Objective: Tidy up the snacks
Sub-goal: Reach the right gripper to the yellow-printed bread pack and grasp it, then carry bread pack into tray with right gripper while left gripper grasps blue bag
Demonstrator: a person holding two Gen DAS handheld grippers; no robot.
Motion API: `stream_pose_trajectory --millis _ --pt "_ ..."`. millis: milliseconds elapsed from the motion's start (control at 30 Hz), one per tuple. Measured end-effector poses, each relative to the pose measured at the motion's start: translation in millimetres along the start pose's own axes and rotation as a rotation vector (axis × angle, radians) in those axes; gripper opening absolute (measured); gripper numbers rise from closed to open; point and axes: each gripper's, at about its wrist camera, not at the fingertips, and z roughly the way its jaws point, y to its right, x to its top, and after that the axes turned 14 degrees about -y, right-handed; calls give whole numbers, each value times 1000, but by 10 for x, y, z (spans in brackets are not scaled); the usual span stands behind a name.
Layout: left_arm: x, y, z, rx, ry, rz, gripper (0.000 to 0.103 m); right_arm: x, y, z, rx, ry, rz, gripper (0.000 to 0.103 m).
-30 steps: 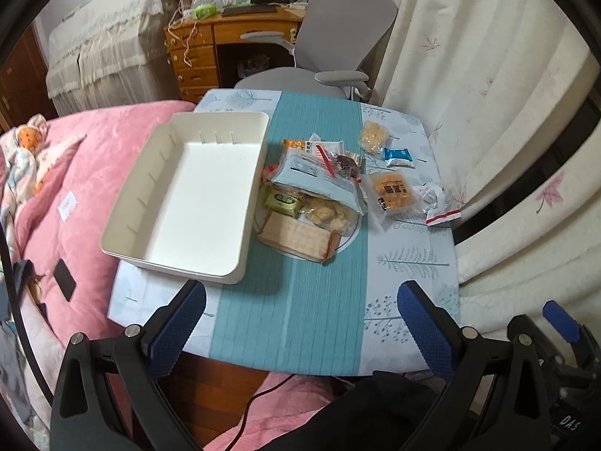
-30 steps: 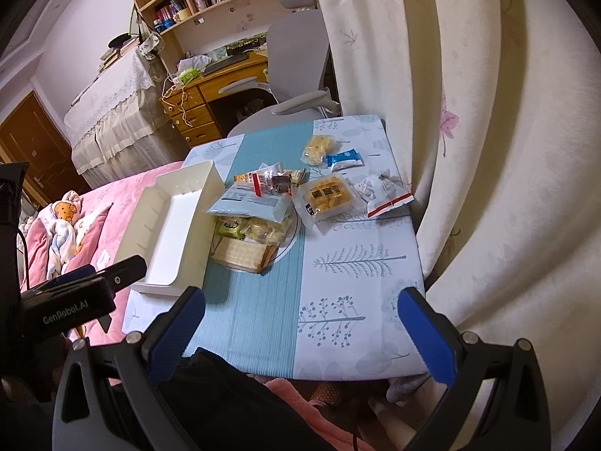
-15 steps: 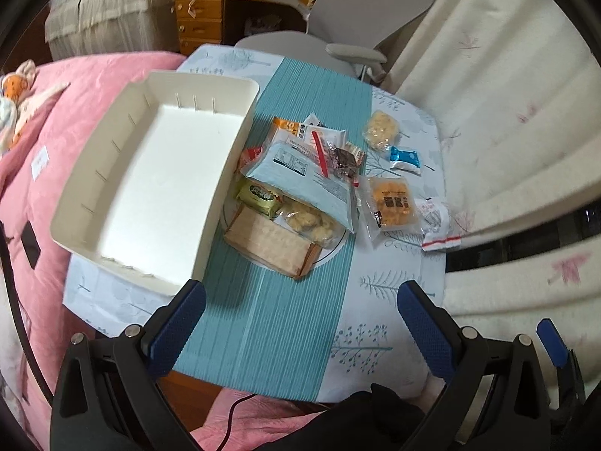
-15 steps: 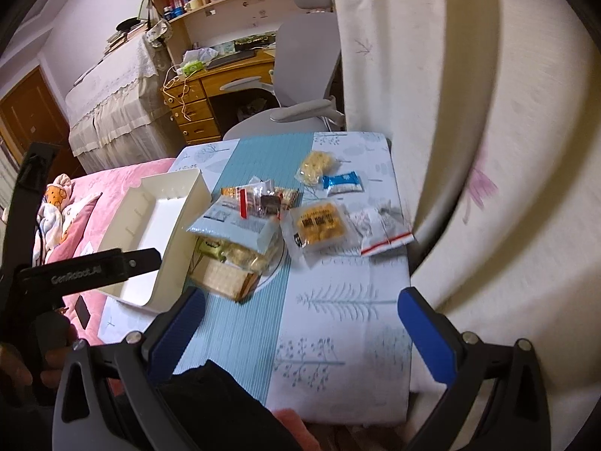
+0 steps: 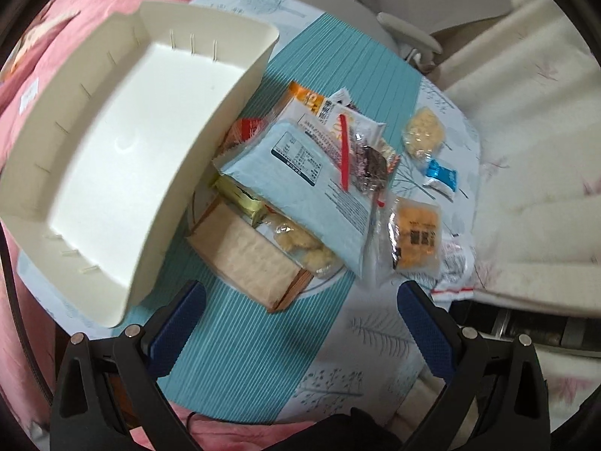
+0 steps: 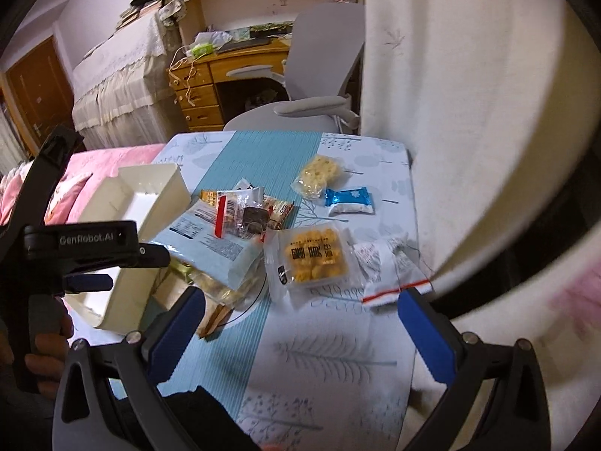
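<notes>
A pile of snack packets lies on a glass plate (image 5: 330, 278) in the middle of the table: a large pale blue bag (image 5: 300, 184), a tan cracker pack (image 5: 248, 259), a green-gold packet (image 5: 240, 195). An orange biscuit pack (image 5: 415, 235) (image 6: 313, 257), a blue-white candy (image 6: 349, 201) and a yellow puffed snack (image 6: 319, 174) lie to the right. An empty cream bin (image 5: 124, 150) (image 6: 150, 203) stands to the left. My left gripper (image 5: 300, 327) is open above the near table edge. My right gripper (image 6: 300, 327) is open, in front of the orange pack.
The table has a teal runner (image 5: 248, 357) and a white leaf-print cloth (image 6: 330, 368). A cream curtain (image 6: 450, 112) hangs along its right side. A grey office chair (image 6: 319, 86) and a wooden desk (image 6: 210, 79) stand behind. A pink bed (image 5: 45, 37) lies to the left.
Both grippers have moved forward and lower toward the table; the snacks and bin look larger. The left gripper now shows at the left of the right wrist view. Nothing was grasped.
</notes>
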Motion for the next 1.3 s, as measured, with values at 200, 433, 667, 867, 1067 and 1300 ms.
stream_pose_trajectory --millis 200,433,667,867,1067,1300 --pt "206 -21 297 -60 -29 -69 101 94 44 404 3 -15 -28 103" --pt "461 -31 545 -117 -13 -127 101 186 20 893 -17 -39 -80 103" --pt "649 -15 740 -154 -1 -151 97 318 -56 1286 -75 -43 -148 103" --pt "746 4 898 -154 -15 -177 93 405 -98 1574 -107 -47 -212 103" --pt "850 16 967 -133 -10 -197 84 455 -43 1792 -72 -70 -200 103" --pt "839 -5 951 -171 15 -191 64 512 5 1871 -34 -76 -146 103"
